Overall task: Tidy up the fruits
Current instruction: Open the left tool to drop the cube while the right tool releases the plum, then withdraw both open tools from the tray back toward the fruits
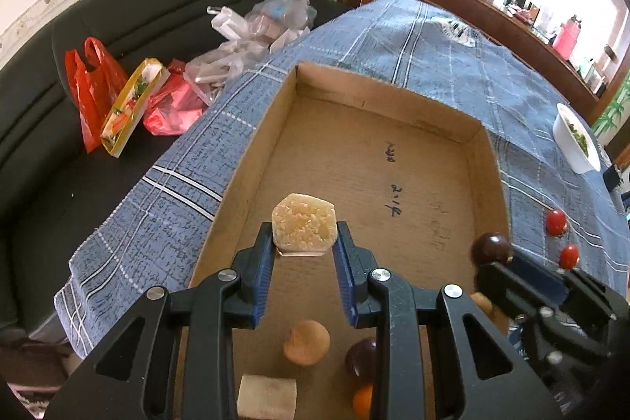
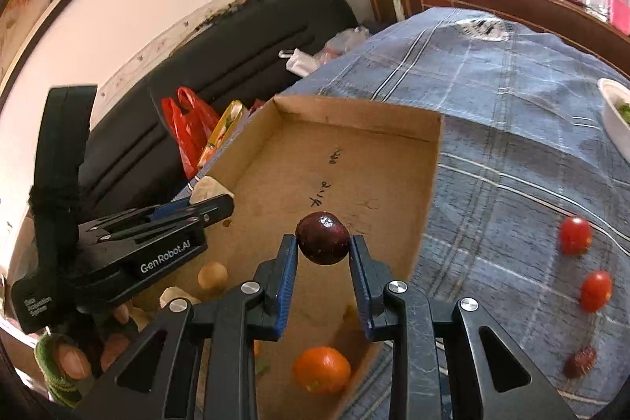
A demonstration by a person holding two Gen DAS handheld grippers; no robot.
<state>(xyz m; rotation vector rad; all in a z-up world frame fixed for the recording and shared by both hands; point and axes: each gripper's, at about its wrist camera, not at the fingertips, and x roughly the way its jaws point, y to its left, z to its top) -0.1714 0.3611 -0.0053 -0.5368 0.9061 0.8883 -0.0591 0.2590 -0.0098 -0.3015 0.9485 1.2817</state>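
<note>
Both grippers loaded. Left gripper clamps a pale yellow fruit chunk over the cardboard box floor, near its left wall. Right gripper pinches a dark plum above the box, near its right wall. Left wrist view alone shows a tan round fruit, another dark plum and a pale block at the box's near end. Right wrist view alone shows an orange whole in the near right corner, plus a dark date on the tablecloth beside two cherry tomatoes.
</note>
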